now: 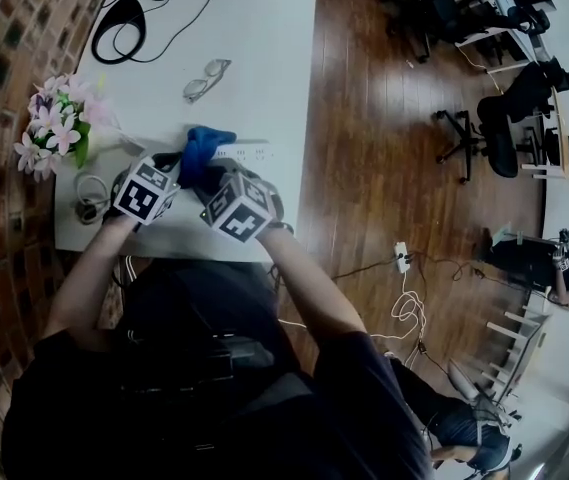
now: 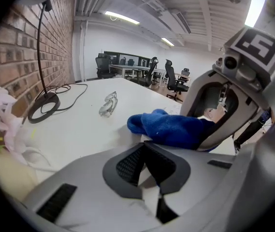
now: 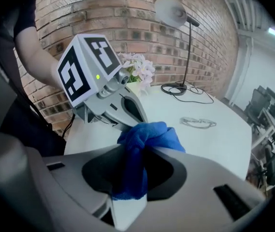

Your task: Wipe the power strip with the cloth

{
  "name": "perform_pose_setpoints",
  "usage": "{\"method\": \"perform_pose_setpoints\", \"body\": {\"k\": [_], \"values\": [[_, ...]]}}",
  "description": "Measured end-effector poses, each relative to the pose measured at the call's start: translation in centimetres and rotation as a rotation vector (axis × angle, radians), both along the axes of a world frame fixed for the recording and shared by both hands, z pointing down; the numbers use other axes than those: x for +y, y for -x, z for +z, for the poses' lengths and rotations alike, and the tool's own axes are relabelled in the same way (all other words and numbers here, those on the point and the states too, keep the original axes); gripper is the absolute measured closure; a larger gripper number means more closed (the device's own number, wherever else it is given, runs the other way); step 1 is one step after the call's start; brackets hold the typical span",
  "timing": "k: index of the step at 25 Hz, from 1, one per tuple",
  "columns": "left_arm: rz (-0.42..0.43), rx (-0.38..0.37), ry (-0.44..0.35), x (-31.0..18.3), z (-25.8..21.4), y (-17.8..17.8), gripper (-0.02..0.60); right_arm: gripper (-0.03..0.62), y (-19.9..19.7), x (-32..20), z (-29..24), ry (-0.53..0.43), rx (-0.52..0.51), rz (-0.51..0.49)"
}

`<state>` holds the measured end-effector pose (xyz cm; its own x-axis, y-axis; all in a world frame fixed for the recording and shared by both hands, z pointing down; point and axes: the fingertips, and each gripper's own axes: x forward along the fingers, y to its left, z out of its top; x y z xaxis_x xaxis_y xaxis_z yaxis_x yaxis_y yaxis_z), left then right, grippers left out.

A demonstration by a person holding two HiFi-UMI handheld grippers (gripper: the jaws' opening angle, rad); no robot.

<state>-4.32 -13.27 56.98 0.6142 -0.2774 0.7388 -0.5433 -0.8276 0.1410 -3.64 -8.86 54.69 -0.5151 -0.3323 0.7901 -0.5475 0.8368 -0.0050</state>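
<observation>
The flat white counter (image 1: 264, 58) has a red brick wall (image 1: 4, 58) along its left side. Brown wooden floor (image 1: 384, 168) lies past its right edge. The long white plastic power strip (image 1: 249, 153) lies close to that right edge, and not far from the near edge where the person stands. The soft blue cloth (image 1: 204, 148) sits bunched up on the left end of the power strip. The most open room is the bare white top behind the cloth, up toward the far edge.

There is one cloth and one power strip on the counter, and two grippers. The left hand-held gripper (image 2: 144, 149) has its jaws closed together, and I see nothing between them. It is just beside the cloth, on the cloth's left. The right hand-held gripper (image 3: 133, 146) holds the blue cloth. A fold of it hangs down between the two dark pads and touches both. The two grippers are close together, side by side.

One pair of clear glasses (image 1: 206, 78) lies behind the cloth, in the open part of the counter. One black desk lamp with a round base (image 1: 119, 30) stands at the far left corner, with loops of black cord around it. One bunch of pink and white flowers (image 1: 59, 123) stands at the left edge, near the left hand-held gripper. Black office chairs (image 1: 509, 128) stand far off on the floor.
</observation>
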Motion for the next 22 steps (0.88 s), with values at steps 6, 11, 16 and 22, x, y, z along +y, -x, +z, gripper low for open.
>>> {"method": "perform_pose_setpoints", "body": {"k": [6,11,16,22], "values": [[0.043,-0.029,-0.012,0.5,0.6,-0.2,0.572,0.372,-0.9,-1.2,-3.1,-0.058,-0.083,0.018],[0.047,-0.033,-0.014,0.6,0.6,-0.2,0.572,0.303,-0.2,-4.0,-1.6,-0.08,0.003,-0.091],[0.03,-0.029,-0.006,0.5,0.7,-0.1,0.574,0.301,0.5,-4.1,0.9,-0.034,0.02,-0.157],[0.006,-0.032,-0.006,0.0,0.9,0.3,0.574,0.379,1.7,-2.6,1.9,-0.014,0.031,-0.196]]}}
